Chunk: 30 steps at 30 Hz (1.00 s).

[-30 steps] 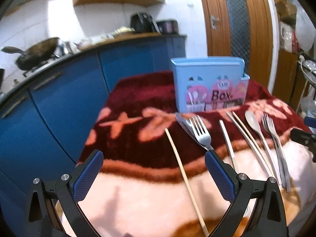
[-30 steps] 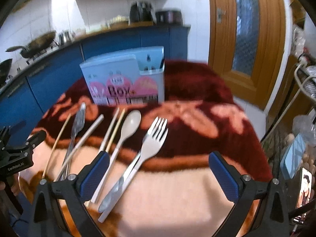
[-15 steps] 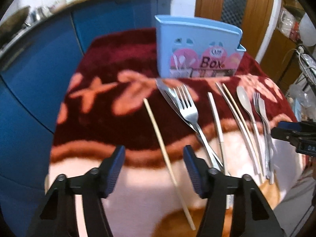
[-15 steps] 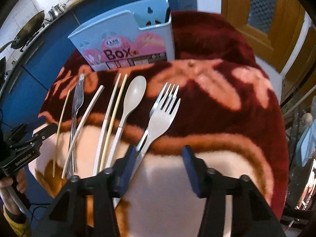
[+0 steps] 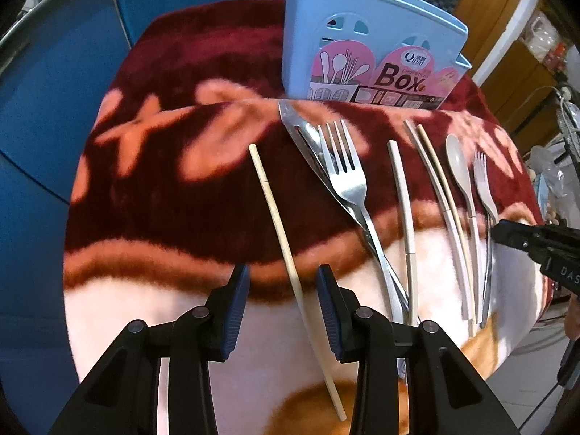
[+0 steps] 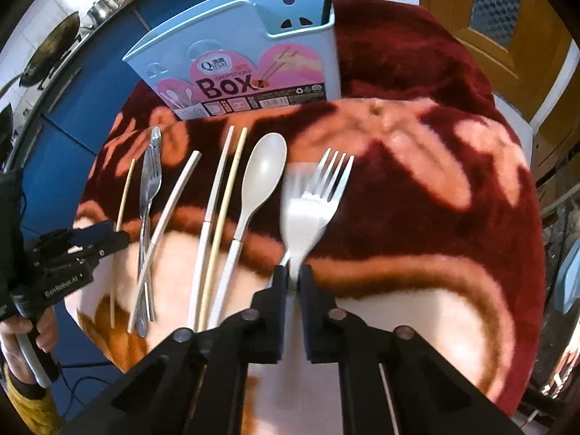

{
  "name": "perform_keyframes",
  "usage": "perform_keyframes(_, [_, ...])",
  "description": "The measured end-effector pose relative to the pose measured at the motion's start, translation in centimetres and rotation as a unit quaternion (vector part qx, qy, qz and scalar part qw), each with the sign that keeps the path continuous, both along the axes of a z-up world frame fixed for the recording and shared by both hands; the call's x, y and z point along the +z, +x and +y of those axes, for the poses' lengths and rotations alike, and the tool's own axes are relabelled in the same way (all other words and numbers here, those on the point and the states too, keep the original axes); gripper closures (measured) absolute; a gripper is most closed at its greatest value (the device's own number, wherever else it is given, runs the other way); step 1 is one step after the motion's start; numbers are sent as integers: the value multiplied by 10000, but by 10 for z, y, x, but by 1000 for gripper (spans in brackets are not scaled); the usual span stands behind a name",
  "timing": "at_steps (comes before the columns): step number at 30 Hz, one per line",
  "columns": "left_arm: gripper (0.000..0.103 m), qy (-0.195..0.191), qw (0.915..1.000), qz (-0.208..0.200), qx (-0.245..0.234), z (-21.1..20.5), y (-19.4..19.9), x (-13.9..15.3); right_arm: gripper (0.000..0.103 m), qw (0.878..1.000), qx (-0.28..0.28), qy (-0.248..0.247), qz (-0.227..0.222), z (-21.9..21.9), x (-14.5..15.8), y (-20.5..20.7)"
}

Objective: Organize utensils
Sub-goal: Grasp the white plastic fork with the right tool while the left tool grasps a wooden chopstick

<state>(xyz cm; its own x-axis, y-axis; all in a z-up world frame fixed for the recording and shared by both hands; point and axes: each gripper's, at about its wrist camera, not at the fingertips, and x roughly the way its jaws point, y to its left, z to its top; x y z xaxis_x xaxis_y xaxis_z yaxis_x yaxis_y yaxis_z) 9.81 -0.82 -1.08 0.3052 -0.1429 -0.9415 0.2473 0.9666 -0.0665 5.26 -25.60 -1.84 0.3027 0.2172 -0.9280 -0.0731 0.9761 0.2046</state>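
Observation:
A light blue utensil box stands at the far side of the blanket-covered table. Utensils lie in a row before it. My left gripper is open, its jaws on either side of a single wooden chopstick. My right gripper is shut on the handle of a white plastic fork, with a metal fork lying right beside it. Between them lie a metal fork and knife, a beige stick, a chopstick pair and a beige spoon.
Blue kitchen cabinets stand close on the left of the table. A wooden door is behind on the right. A wok sits on the counter. The table edge drops off to the right.
Both grippers moved forward and down toward the table. The left jaws narrowed around the wooden chopstick. The right jaws closed on the white fork's handle.

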Motion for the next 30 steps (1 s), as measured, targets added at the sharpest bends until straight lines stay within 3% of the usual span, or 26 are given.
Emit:
perform_keyframes(8, [66, 356, 9986, 308, -222, -13, 7, -3, 95, 9987, 163, -369, 297, -11, -3, 5])
perform_keyframes(12, [78, 432, 9968, 591, -307, -17, 16, -3, 94, 9968, 321, -572, 455, -4, -6, 14])
perform_keyframes(16, [89, 451, 9957, 713, -395, -23, 17, -3, 94, 9966, 397, -639, 341, 4, -8, 19])
perform_keyframes(24, [99, 80, 9990, 354, -267, -9, 1, 0, 96, 9992, 169, -268, -246, -8, -8, -2])
perform_keyframes(30, [99, -569, 9979, -265, -183, 19, -25, 14, 96, 9951, -44, 67, -989, -22, 1, -30])
